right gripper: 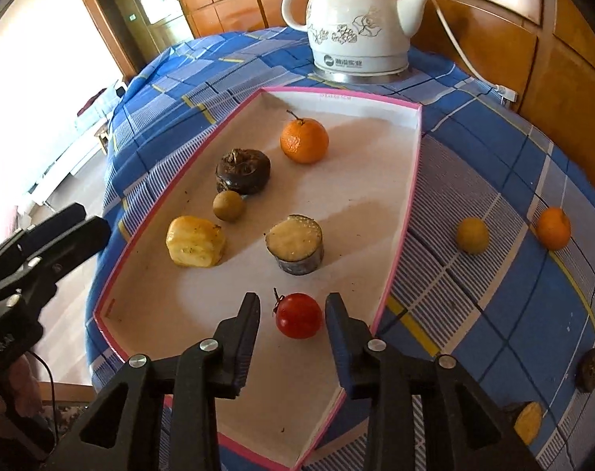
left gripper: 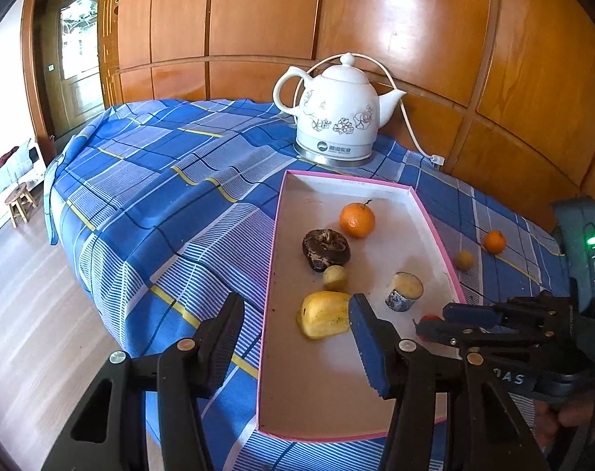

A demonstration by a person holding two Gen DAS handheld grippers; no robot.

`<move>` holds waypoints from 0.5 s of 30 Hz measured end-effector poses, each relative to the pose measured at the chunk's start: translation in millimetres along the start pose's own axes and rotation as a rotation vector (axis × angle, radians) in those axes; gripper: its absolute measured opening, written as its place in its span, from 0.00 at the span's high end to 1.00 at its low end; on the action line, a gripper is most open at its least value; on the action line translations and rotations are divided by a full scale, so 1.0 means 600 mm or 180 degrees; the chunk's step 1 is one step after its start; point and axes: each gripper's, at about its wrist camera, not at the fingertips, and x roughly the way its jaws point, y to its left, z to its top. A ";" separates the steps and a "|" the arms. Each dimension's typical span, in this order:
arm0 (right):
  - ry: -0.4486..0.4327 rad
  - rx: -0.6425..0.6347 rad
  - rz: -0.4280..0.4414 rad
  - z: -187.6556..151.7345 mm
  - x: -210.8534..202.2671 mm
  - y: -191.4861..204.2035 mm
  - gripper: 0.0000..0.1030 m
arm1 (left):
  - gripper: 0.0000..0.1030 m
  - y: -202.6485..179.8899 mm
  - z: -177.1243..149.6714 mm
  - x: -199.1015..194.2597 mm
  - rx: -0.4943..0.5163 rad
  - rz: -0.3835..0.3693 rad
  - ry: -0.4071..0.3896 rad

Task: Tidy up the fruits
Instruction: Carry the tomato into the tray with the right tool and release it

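Counted: two round orange tangerines, two small yellow-green round fruits, one red tomato, one pink-rimmed cardboard tray, one white ceramic kettle.

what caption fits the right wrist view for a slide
Open right claw straddling a red fruit in the pink-rimmed tray, five other pieces already inside.

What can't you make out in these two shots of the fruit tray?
- Left wrist view: the red fruit is mostly hidden behind the right hand-held gripper.
- Right wrist view: the yellow-faced piece near the bottom right is partly hidden behind the right hand-held gripper's arm.
- Right wrist view: the print on the tray rim is too small to read.
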 end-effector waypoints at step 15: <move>-0.0296 0.0085 0.0005 -0.012 -0.080 -0.027 0.66 | 0.45 -0.018 -0.003 0.000 0.0097 -0.0029 0.0005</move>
